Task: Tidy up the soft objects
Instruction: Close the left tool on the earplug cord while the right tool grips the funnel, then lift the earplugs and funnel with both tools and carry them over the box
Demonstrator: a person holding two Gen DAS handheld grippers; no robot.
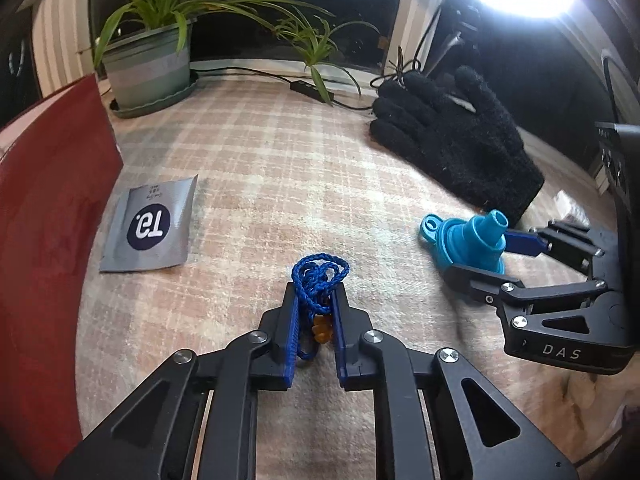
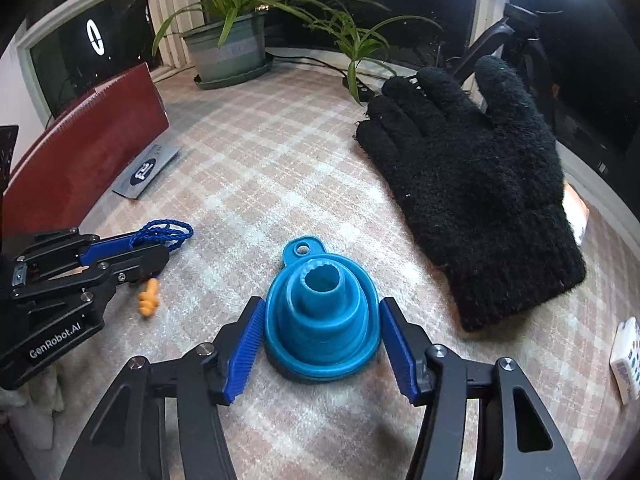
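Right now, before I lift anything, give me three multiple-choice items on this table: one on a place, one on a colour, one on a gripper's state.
1. Where does the black glove lie relative to the blue silicone funnel?
A. Beyond it, to the right
B. Under it
C. Inside the plant pot

2. What colour is the earplug on the blue cord?
A. Green
B. Orange
C. White

3. How does the left gripper stand?
A. Wide open over the glove
B. Shut on the foil sachet
C. Closed on the corded earplugs

Answers:
1 A: in the right wrist view the glove lies farther back and to the right of the funnel.
2 B: the earplug hanging below the left gripper is orange.
3 C: its blue pads pinch the bunched cord, far from the sachet.
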